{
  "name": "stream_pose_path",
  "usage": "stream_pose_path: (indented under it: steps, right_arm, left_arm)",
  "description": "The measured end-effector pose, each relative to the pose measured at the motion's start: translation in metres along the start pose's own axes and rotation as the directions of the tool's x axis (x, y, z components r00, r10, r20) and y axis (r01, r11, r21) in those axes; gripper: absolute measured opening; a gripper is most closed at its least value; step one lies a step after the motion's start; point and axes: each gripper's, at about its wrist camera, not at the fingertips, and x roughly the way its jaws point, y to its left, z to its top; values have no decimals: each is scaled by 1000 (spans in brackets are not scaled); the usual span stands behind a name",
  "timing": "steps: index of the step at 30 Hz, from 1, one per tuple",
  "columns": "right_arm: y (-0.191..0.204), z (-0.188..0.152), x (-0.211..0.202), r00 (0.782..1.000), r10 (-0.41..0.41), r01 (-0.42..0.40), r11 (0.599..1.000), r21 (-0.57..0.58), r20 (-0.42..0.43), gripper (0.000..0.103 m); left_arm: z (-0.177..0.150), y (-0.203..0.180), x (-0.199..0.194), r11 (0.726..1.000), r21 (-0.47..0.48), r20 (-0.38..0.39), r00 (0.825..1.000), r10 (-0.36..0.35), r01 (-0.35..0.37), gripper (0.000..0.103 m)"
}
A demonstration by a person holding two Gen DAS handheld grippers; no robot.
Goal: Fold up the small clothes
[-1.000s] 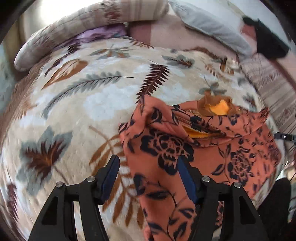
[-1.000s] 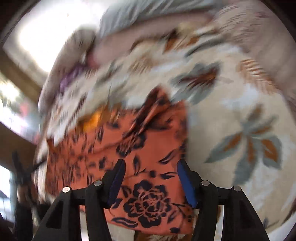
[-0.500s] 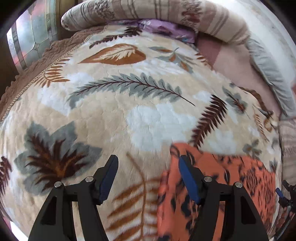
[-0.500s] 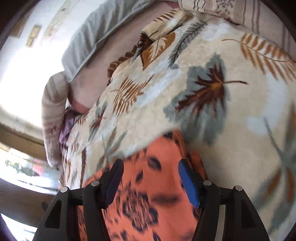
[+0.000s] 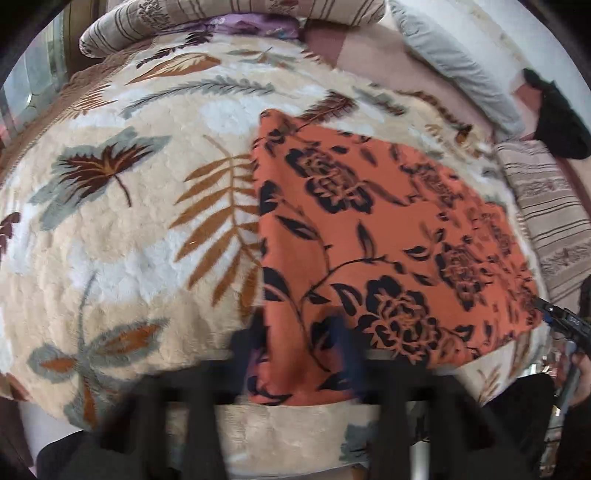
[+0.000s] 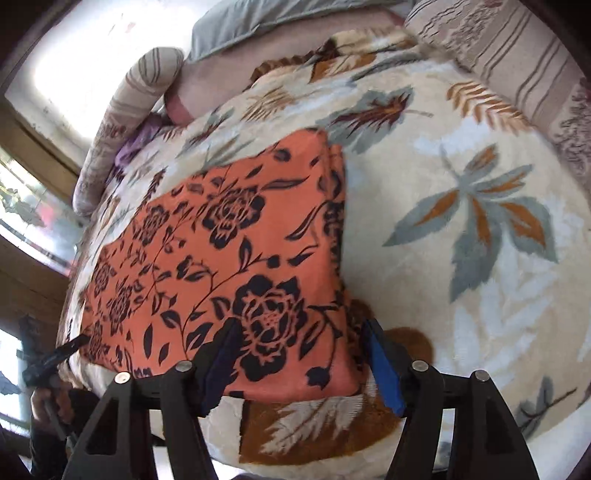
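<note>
Left wrist view: an orange garment [image 5: 369, 236] with black rose print, spread flat as a folded rectangle on a cream blanket [image 5: 129, 240] patterned with grey and brown leaves. Nearest corner of the garment down at the blanket's near edge, caught between the fingers of the left gripper [image 5: 303, 354], badly blurred here; jaws just drawn close together, fabric between them, though whether the pads actually press on it cannot be told through the blur. Beyond the garment's far edge, a striped bolster [image 5: 229, 14] and a grey pillow [image 5: 454, 55]; to the garment's right, another striped cushion [image 5: 554, 221] and something black [image 5: 561, 125] near it. At the garment's right near corner, the tip of the right gripper [image 5: 561, 321], with a hand [image 5: 580, 373] just behind it. Right wrist view: same garment [image 6: 229, 258] seen from its other side, long folded edge running away from the camera, blanket [image 6: 461, 240] open to the right of it. Right gripper [image 6: 299, 358] astride the garment's near right corner, dark pad on the print, blue pad [image 6: 384, 365] just off the folded edge on the blanket; jaws just been closing, yet a clear gap left, no squeeze on the cloth. Left gripper [image 6: 59, 358] visible at the garment's left near corner, a hand [image 6: 48, 398] behind it.
</note>
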Motion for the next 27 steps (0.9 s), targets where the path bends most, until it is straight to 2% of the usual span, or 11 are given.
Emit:
stream_pose_path:
  steps: [3, 7, 10, 12, 14, 15, 17, 20, 23, 26, 27]
  right_arm:
    - [9, -1, 4, 997, -67, 65, 997, -36, -34, 17]
    - [16, -7, -28, 993, -115, 115, 992, -55, 12, 11]
    - [-12, -19, -5, 986, -150, 152, 988, 19, -79, 12]
    - [-24, -25, -9, 996, -82, 86, 992, 89, -47, 16]
    - [-23, -22, -28, 999, -48, 47, 993, 106, 9, 22]
    - [-19, -17, -39, 998, -41, 36, 994, 99, 51, 44]
    - [-12, -7, -54, 994, -25, 15, 996, 88, 104, 86]
    - [1, 7, -61, 976, 160, -179, 976, 127, 147, 86]
    - [3, 6, -40, 898, 416, -439, 870, 223, 146, 86]
    - [-23, -20, 13, 940, 335, -334, 854, 400, 69, 82]
    - [-37, -31, 19, 928, 354, -365, 807, 464, 114, 75]
  left_arm:
    - [3, -6, -18, 1000, 13, 54, 998, -11, 10, 14]
    - [-9, -6, -44, 1000, 8, 107, 994, -7, 6, 7]
    - [-24, 11, -2, 998, -28, -27, 998, 59, -59, 9]
    - [-23, 18, -7, 998, -60, 15, 1000, 14, -13, 10]
    - [-17, 20, -22, 997, -81, 58, 998, 16, -11, 27]
    - [-13, 17, -29, 996, -75, 85, 995, 48, -42, 46]
    - [-6, 9, -45, 996, -43, 160, 984, 82, -76, 53]
    - [1, -7, -58, 1000, -5, 206, 978, 26, -25, 53]
    - [1, -33, -50, 997, 73, 233, 972, -39, 23, 62]
    - [-3, -53, -3, 988, 129, 162, 985, 63, -84, 75]
    - [-5, -53, 23, 978, 152, 75, 989, 130, -140, 74]
